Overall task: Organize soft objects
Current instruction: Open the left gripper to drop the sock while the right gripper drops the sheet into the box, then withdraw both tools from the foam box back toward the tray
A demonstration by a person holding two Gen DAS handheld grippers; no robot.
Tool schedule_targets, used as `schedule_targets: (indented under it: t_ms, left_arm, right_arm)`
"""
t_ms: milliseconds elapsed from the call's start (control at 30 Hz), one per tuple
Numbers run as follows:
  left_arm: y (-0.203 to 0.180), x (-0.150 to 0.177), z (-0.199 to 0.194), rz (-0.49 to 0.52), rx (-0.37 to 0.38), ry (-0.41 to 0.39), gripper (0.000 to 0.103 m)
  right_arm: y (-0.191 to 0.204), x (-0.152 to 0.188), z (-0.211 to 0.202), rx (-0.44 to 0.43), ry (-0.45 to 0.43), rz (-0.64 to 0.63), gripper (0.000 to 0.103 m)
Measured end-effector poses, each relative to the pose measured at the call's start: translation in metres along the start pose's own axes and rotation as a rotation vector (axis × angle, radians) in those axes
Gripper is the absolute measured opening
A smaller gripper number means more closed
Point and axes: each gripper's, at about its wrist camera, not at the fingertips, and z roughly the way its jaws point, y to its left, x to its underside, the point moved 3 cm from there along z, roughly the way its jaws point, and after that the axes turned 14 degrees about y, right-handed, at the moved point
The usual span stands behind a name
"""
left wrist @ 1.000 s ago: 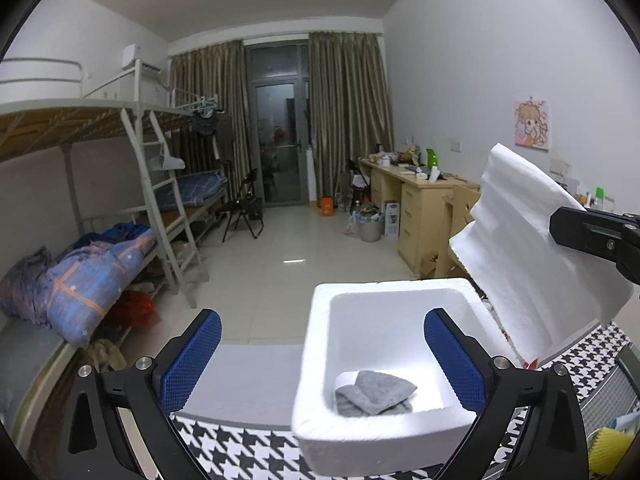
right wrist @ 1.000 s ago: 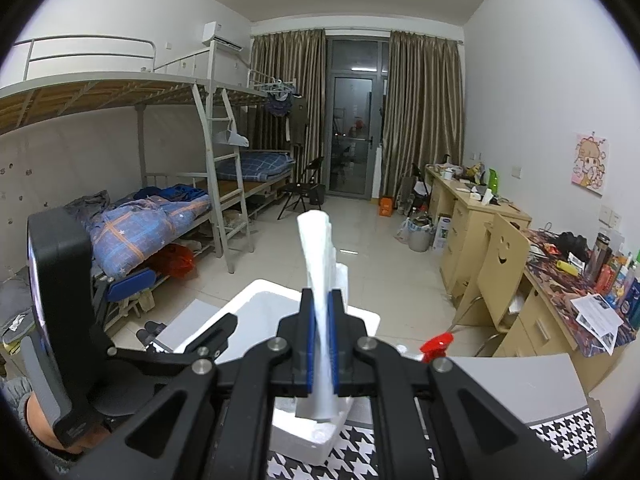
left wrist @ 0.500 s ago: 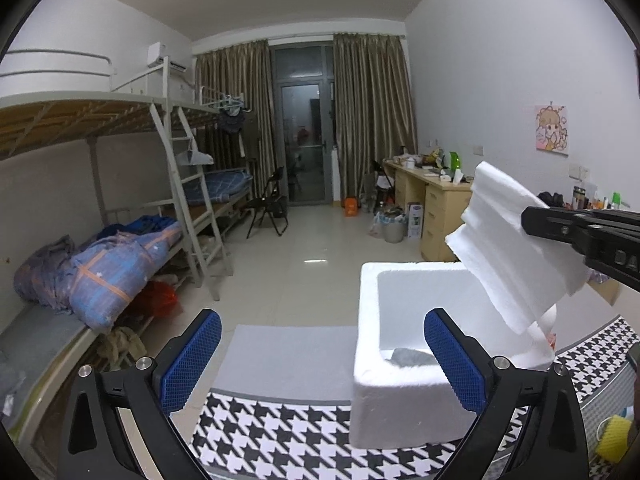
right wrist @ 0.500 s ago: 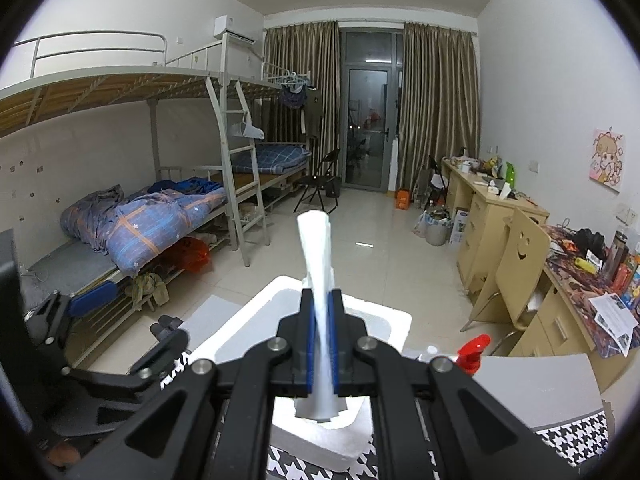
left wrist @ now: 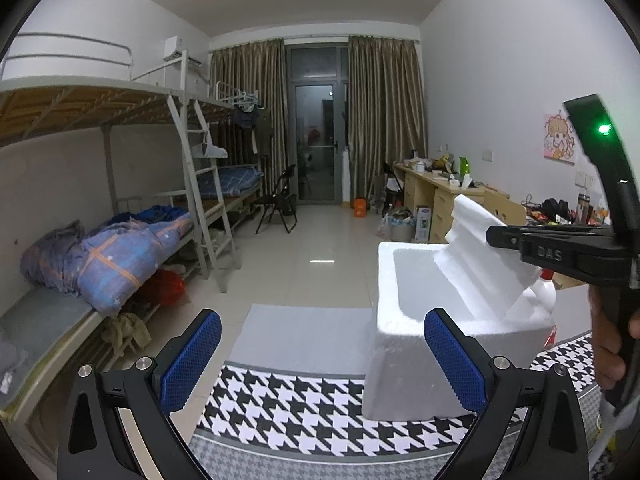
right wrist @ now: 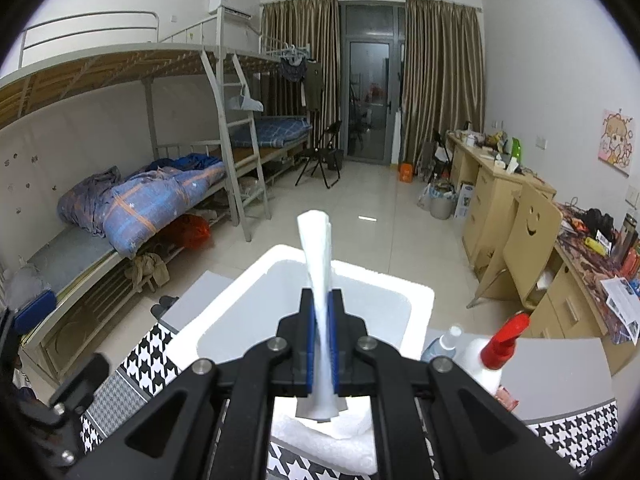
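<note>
White-walled dorm room – metal bunk beds [left wrist: 120, 128] left, wooden desks [right wrist: 496, 184] right, brown curtains [left wrist: 384, 120] beyond.

black angular tool [left wrist: 322, 354] frames, blue textured pads [left wrist: 192, 360], silver screws, green light, possibly bare hand [left wrist: 610, 340]

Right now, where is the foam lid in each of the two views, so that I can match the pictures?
Left wrist view: the foam lid is right of centre, tilted over the foam box, held by the right gripper.
Right wrist view: the lid is at centre, seen edge-on, clamped between the blue pads.
Shared landmark: the red-capped spray bottle, beside the box in both views.
</note>
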Motion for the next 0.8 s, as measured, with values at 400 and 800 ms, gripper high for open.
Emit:
schedule_targets:
  t_ms: [400, 800]
  left_arm:
    - [0.008, 0.012, -0.010, -0.022, -0.012, -0.014, 0.102]
    - [0.008, 0.038, -0.030, -0.042, 0.011, -0.019, 0.102]
  right_arm:
    - [-0.004, 0.004, 0.010, 0.018, 0.067, 0.024, 0.065]
    - [0.005, 0.025, -0.051, -0.037, -0.003, 0.022, 0.085]
